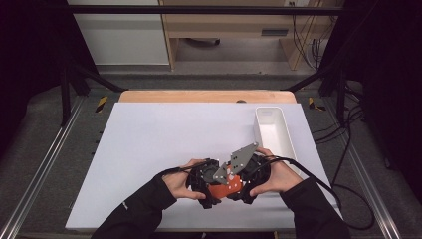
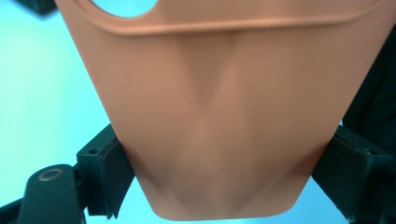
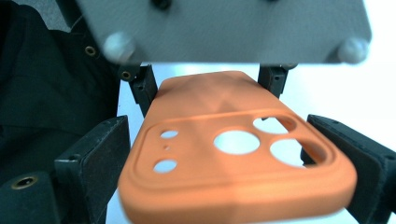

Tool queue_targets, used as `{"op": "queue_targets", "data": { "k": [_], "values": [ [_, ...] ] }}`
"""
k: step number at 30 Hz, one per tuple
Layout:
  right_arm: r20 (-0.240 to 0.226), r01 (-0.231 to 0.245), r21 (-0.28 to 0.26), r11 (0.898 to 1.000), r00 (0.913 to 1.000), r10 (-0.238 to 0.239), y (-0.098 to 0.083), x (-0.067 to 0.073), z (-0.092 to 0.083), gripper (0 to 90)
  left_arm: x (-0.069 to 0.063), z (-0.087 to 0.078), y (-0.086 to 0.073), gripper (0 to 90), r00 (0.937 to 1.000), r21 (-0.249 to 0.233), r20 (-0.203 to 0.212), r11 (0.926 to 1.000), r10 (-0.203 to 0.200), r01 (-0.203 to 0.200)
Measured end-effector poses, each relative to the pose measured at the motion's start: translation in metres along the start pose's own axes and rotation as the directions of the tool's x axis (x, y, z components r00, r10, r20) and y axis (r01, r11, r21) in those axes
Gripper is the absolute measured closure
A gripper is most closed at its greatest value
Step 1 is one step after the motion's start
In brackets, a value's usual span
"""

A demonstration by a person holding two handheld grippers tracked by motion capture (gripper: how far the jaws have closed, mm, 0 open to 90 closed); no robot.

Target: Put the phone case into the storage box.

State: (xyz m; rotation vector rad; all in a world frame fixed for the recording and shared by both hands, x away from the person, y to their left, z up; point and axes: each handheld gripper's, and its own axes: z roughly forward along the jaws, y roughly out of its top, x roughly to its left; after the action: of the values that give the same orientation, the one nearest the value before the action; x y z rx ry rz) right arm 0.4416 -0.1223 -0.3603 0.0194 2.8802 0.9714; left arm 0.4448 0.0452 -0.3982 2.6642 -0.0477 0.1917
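The left tool [image 2: 219, 186] is clamped on the narrow end of an orange phone case [image 2: 224, 116], its two black pads pressing the case's opposite edges. In the right gripper view the same case [image 3: 233, 163] lies between the right tool's [image 3: 233, 168] jaws, camera-cutout end nearest; the left pad stands just clear of the case's edge and the right pad sits at or just beside the other edge, so this tool is partly open with the case between its jaws and no firm grip. From the high view both tools, left [image 1: 204, 179] and right [image 1: 251, 179], meet at the near middle of the white desk [image 1: 164, 134], the case [image 1: 223, 190] held between them just above it. A white tray [image 1: 286, 142] lies beyond the right hand [image 1: 278, 177], near the desk's right edge.
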Motion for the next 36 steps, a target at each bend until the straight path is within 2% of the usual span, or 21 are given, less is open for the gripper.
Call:
{"op": "queue_targets", "data": {
  "k": [3,7,13,17,19,24,30,33,36],
  "values": [
    [0.026,-0.014,-0.056,0.998,0.9995,0.015,-0.003,0.001,-0.005,6.2,0.0,-0.001,-0.003,14.7,0.9999,-0.009,0.004,0.9999,-0.013,0.013],
    [0.055,-0.045,-0.104,0.994,0.9972,0.051,-0.011,0.001,-0.012,4.4,0.0,-0.003,-0.009,14.7,0.9996,-0.025,0.0,0.9993,-0.027,0.027],
    [0.081,-0.071,-0.202,0.977,0.9928,0.089,-0.025,0.0,-0.023,3.5,0.001,-0.006,-0.017,14.7,0.9984,-0.061,0.001,0.9965,-0.057,0.057],
    [0.088,-0.087,-0.248,0.965,0.9899,0.111,-0.033,0.001,-0.028,3.6,0.001,-0.006,-0.023,14.7,0.9979,-0.082,-0.001,0.9945,-0.065,0.065],
    [0.088,-0.096,-0.265,0.96,0.9886,0.123,-0.036,0.002,-0.029,3.5,0.0,-0.005,-0.027,14.7,0.9971,-0.109,-0.013,0.9913,-0.076,0.074],
    [0.084,-0.106,-0.288,0.952,0.9872,0.135,-0.044,0.005,-0.029,3.3,0.0,-0.005,-0.035,14.7,0.9953,-0.153,-0.01,0.9839,-0.096,0.093],
    [0.072,-0.116,-0.307,0.944,0.9869,0.145,-0.05,0.007,-0.025,3.3,-0.001,-0.004,-0.043,14.7,0.9931,-0.222,0.012,0.9681,-0.117,0.116],
    [0.062,-0.122,-0.321,0.939,0.9869,0.149,-0.052,0.008,-0.022,3.3,-0.001,-0.004,-0.045,14.6,0.9929,-0.233,0.015,0.9652,-0.118,0.118],
    [0.055,-0.121,-0.331,0.936,0.9877,0.147,-0.052,0.009,-0.02,3.3,-0.002,-0.005,-0.046,14.6,0.9925,-0.26,0.029,0.9577,-0.119,0.123]
  ]
}}
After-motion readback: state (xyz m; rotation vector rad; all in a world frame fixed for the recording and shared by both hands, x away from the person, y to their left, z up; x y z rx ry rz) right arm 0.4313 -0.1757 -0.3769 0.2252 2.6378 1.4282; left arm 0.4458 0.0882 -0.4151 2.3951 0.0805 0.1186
